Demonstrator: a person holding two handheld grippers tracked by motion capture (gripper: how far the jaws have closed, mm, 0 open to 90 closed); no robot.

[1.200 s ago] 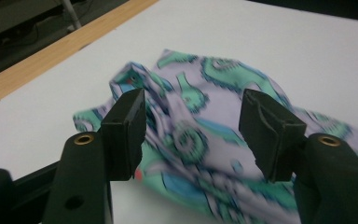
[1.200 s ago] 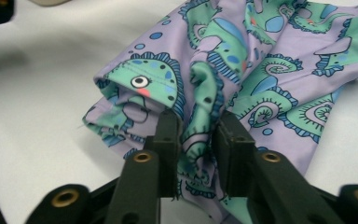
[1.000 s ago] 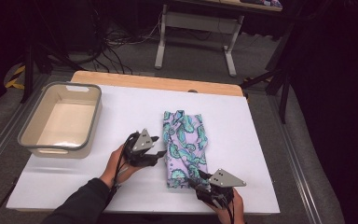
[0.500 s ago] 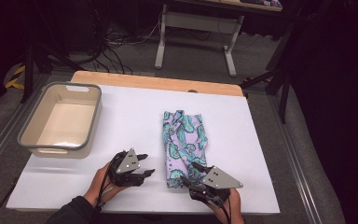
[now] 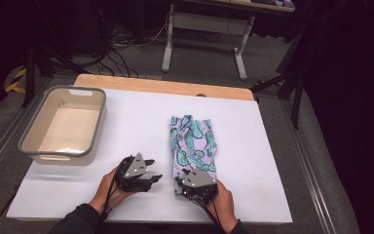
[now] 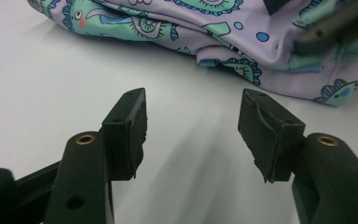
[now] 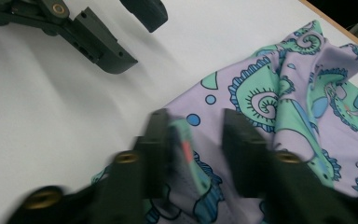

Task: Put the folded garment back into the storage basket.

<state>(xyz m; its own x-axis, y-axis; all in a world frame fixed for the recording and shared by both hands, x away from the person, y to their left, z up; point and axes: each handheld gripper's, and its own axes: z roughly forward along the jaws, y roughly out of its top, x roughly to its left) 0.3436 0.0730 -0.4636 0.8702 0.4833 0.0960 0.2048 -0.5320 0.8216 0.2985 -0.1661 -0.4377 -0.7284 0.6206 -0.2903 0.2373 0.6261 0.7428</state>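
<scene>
Patterned cloth (image 5: 194, 146) is lying folded on the white table (image 5: 126, 122), the right gripper (image 7: 193, 154) is just closing over its near corner while the left gripper (image 6: 191, 128) is waiting spread beside it, so a shallow pinch risks catching one layer and undoing the fold.

Two blurred black jaws of the right gripper (image 7: 193, 140) are seen over the near edge of a folded lilac cloth printed with teal swirls (image 7: 279, 102). They have just been closing, with a raised fold between them. The cloth is spread on a white tabletop (image 7: 51, 98). The left gripper (image 7: 121, 28), black, is seen apart, jaws spread.
</scene>
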